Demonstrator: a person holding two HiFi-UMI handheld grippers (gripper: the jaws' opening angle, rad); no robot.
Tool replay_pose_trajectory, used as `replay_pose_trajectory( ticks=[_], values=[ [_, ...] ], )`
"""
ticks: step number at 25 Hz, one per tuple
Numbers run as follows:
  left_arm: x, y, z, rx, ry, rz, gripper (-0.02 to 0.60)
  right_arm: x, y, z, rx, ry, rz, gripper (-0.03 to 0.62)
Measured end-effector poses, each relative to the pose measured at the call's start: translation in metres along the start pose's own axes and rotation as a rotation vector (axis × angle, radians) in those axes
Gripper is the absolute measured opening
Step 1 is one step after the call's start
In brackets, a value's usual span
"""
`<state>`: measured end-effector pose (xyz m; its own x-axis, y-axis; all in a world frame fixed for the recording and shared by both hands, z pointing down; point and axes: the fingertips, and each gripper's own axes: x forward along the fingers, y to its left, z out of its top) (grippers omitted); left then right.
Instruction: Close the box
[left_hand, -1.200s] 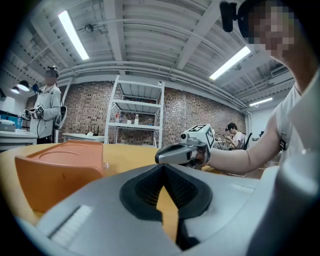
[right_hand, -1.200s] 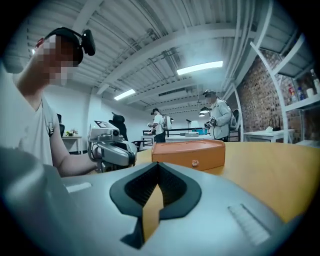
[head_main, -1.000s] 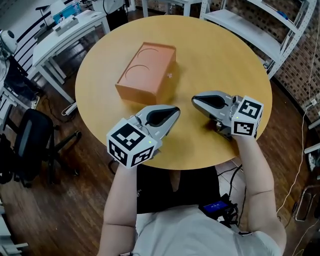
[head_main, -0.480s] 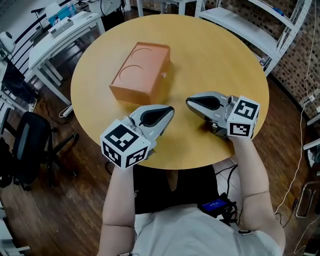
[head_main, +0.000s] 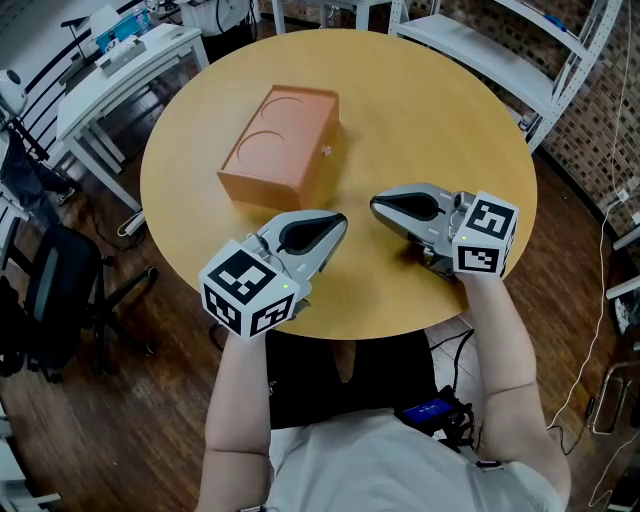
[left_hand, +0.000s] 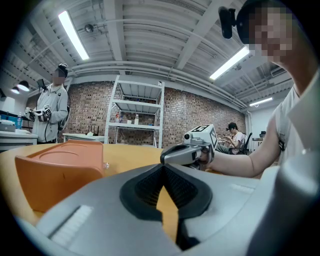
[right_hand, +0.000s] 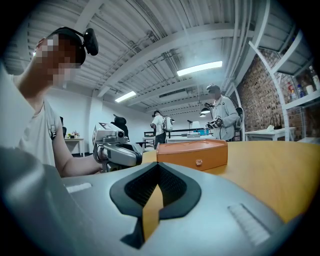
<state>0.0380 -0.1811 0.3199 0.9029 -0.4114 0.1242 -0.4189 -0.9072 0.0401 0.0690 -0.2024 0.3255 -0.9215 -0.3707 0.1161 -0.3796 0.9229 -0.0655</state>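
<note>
The orange box (head_main: 278, 145) lies on the round wooden table (head_main: 430, 120) with its lid down and a small knob on its front side. It also shows as the orange box (left_hand: 60, 170) at the left of the left gripper view, and as the box (right_hand: 192, 152) ahead in the right gripper view. My left gripper (head_main: 340, 222) rests near the table's front edge, shut and empty, its tips a short way from the box. My right gripper (head_main: 378, 205) lies to its right, pointing left, shut with nothing in it. The jaws of both meet at the tips.
White desks (head_main: 120, 70) and a black office chair (head_main: 50, 290) stand left of the table. A metal shelf (head_main: 500, 50) is at the back right. People stand by desks in the room behind (right_hand: 222, 117). The table's front edge is just under my hands.
The head view has shifted slightly, so the table and box sit a little more to the left. Box and both grippers have kept their places on the table.
</note>
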Motion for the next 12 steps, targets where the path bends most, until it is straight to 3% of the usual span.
replay_pose_trajectory(
  ticks=[12],
  values=[
    [0.0007, 0.0004, -0.0004, 0.001, -0.001, 0.0, 0.002, -0.0003, -0.0008, -0.0002, 0.0, -0.003, -0.001, 0.0]
  ],
)
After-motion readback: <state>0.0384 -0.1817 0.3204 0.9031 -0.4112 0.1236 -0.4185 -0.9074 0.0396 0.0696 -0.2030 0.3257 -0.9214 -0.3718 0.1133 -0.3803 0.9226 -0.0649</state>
